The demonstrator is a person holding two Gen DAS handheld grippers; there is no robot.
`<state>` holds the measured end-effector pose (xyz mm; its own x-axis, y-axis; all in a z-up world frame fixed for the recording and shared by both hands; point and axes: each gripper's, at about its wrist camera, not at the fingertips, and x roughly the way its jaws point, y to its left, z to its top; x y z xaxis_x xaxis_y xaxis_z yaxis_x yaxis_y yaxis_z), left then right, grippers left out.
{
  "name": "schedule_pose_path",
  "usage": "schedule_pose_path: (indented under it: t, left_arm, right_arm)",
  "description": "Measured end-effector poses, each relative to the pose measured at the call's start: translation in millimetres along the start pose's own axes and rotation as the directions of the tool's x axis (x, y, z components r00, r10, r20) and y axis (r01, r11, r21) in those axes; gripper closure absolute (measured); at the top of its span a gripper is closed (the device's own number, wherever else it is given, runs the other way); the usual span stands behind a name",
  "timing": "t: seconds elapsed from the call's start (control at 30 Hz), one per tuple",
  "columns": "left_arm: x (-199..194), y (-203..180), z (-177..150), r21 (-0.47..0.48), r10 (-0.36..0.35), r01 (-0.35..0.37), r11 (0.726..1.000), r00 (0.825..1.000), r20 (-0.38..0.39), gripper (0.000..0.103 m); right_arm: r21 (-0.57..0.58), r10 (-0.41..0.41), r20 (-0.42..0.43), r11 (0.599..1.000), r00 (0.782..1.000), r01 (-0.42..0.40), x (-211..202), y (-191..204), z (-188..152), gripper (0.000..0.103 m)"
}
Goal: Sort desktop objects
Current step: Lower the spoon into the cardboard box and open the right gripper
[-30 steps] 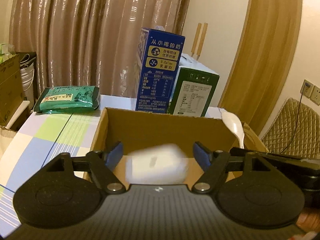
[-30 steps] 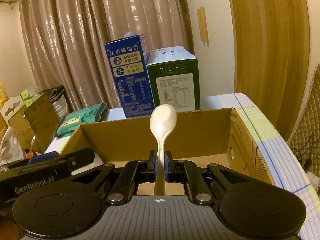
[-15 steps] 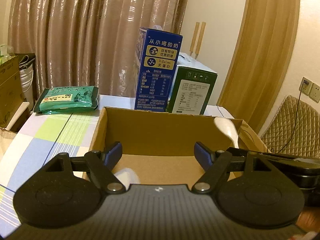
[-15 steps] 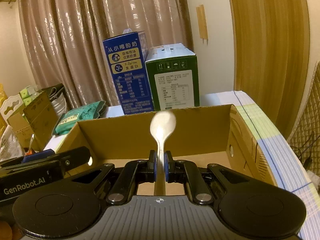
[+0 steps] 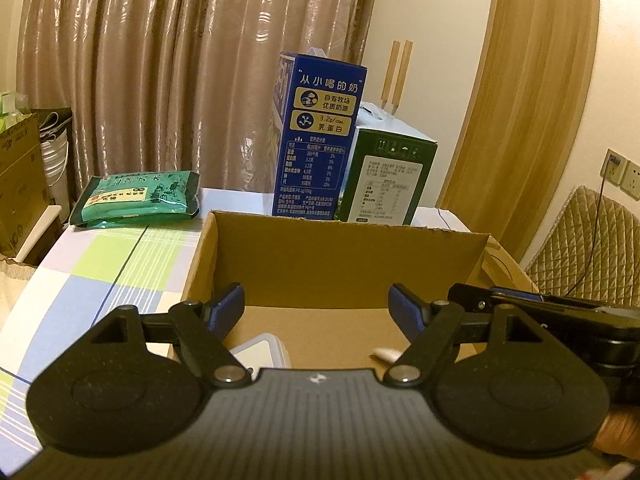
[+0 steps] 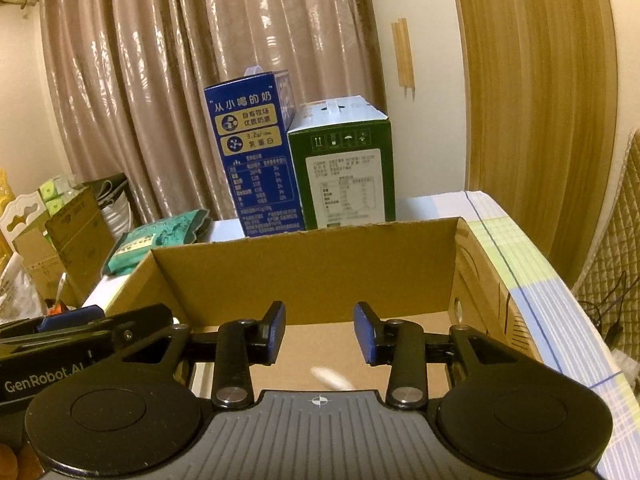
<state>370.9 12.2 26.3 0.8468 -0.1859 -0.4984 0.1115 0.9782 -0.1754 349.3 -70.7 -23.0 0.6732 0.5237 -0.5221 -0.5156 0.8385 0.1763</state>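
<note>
An open cardboard box (image 5: pixel 344 256) (image 6: pixel 304 268) stands on the checked tablecloth. Both grippers hang over its near side. My left gripper (image 5: pixel 316 306) is open and holds nothing. Below it, on the box floor, lies a white lidded container (image 5: pixel 262 350). My right gripper (image 6: pixel 320 332) has its jaws opening, with nothing between the pads. The white spoon (image 6: pixel 330 378) (image 5: pixel 386 354) is blurred just below it inside the box, free of the fingers. Much of the box floor is hidden by the gripper bodies.
Behind the box stand a tall blue milk carton (image 5: pixel 316 140) (image 6: pixel 256 152) and a green carton (image 5: pixel 384 176) (image 6: pixel 344 168). A green packet (image 5: pixel 140 198) (image 6: pixel 156 244) lies at the table's far left. Cardboard boxes (image 6: pixel 68 236) sit off the left edge, a quilted chair (image 5: pixel 584 236) to the right.
The white container dropped from between the left fingers to the box floor. The right jaws parted and the spoon left them, falling into the box.
</note>
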Motion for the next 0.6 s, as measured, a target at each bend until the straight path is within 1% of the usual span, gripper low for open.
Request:
schedule_pose_path:
  t: [0.37,0.43,0.47,0.5,0.53,0.6]
  left_arm:
    - [-2.1,0.9,0.5,0.006,0.006,-0.006,1.0,1.0,0.002,0.028]
    - [-3.2,0.9,0.9,0.01,0.008,-0.008,1.0,1.0,0.003,0.027]
    - [-4.1,0.9,1.1,0.012,0.01,-0.011,1.0,1.0,0.006,0.025]
    - [-5.3,0.6,1.0,0.014,0.014,-0.014,1.0,1.0,0.009,0.022]
    - [-6.2,0.5,1.0,0.016,0.017,-0.017,1.0,1.0,0.013,0.021]
    - [-8.6,0.7,1.8,0.019,0.023,-0.023,1.0,1.0,0.021,0.016]
  right_arm:
    - [-0.004,-0.015,0.006,1.0,1.0,0.015,-0.5,-0.7,0.7,0.067]
    - [-0.007,-0.019,0.009,1.0,1.0,0.019,-1.3,-1.0,0.9,0.065]
    - [-0.009,-0.022,0.011,1.0,1.0,0.022,-1.4,-1.1,1.0,0.063]
    - [-0.012,-0.029,0.017,1.0,0.999,0.029,-2.0,-1.4,0.9,0.053]
    - [-0.014,-0.04,0.028,0.999,0.999,0.041,-3.1,-1.6,0.7,0.037]
    - [-0.017,-0.055,0.049,0.998,0.997,0.056,-5.9,-2.2,0.7,0.022]
